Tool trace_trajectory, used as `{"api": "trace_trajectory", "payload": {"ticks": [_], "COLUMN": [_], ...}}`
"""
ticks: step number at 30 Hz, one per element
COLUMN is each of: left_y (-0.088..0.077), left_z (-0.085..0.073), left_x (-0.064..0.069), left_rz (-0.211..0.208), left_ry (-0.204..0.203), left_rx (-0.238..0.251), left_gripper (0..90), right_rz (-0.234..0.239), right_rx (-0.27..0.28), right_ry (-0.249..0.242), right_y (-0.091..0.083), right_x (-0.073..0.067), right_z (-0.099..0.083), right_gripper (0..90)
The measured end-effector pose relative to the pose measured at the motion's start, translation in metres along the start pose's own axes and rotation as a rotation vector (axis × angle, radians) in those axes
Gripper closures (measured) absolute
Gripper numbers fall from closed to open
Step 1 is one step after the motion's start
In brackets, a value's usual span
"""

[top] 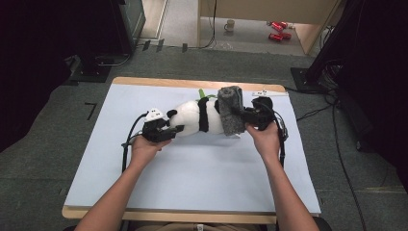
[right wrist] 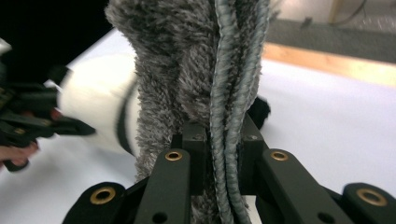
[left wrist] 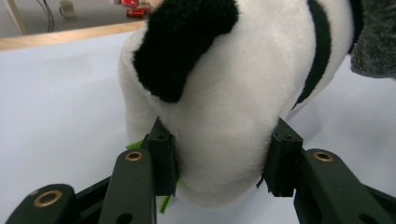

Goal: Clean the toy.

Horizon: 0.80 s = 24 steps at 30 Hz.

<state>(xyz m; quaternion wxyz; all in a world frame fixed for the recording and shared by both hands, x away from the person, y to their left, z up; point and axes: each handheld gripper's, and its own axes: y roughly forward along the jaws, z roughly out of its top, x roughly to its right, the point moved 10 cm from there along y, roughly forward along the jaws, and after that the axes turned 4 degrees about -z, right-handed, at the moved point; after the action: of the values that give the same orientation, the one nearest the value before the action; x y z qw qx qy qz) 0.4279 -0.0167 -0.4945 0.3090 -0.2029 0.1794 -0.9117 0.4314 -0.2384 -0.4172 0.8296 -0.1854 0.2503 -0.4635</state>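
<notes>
A black-and-white plush panda (top: 195, 118) lies on its side in the middle of the white sheet (top: 192, 183). My left gripper (top: 175, 130) comes in from the left, and in the left gripper view its pads (left wrist: 161, 154) press into the white plush (left wrist: 224, 93) from both sides. A green strip (left wrist: 164, 203) pokes out beside the left pad. A grey fuzzy cloth (top: 230, 113) is draped over the panda's right end. My right gripper (top: 242, 116) is shut on this cloth (right wrist: 187, 60), with its ribbed hem (right wrist: 236, 93) running between the jaws. The panda (right wrist: 93, 102) lies behind it.
A small white object (top: 267, 93) lies at the sheet's back right corner, near the wooden table edge (top: 144, 81). On the floor beyond are a mug (top: 230, 25) and red cans (top: 278, 30). Dark stands and cables flank the table.
</notes>
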Motion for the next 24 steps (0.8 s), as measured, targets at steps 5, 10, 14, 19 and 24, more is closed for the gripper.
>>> {"api": "trace_trajectory", "payload": {"ticks": [5,10,14,19,24], "left_y": [-0.019,-0.031,-0.027,-0.025,-0.024], "left_z": [0.001,-0.010,-0.018,-0.021,-0.026], "left_x": [0.020,0.045,0.043,0.042,0.042], "left_rz": [0.001,-0.007,0.003,0.002,0.035], "left_ry": [-0.060,-0.064,-0.086,-0.090,-0.050], "left_rx": [-0.028,-0.031,-0.029,-0.035,-0.053], "left_gripper": [56.0,55.4,55.2,54.8,54.5], "right_rz": [0.059,0.123,0.177,0.259,0.280], "right_rx": [0.040,0.040,-0.017,-0.073,-0.133], "right_ry": [-0.044,-0.106,-0.137,-0.140,-0.134], "right_y": [-0.019,-0.018,-0.003,0.013,0.039], "right_x": [-0.030,-0.063,-0.092,-0.122,-0.142], "right_z": [0.016,0.016,0.004,-0.010,-0.030], "right_gripper": [79.9,79.9,79.9,79.7,78.6]}}
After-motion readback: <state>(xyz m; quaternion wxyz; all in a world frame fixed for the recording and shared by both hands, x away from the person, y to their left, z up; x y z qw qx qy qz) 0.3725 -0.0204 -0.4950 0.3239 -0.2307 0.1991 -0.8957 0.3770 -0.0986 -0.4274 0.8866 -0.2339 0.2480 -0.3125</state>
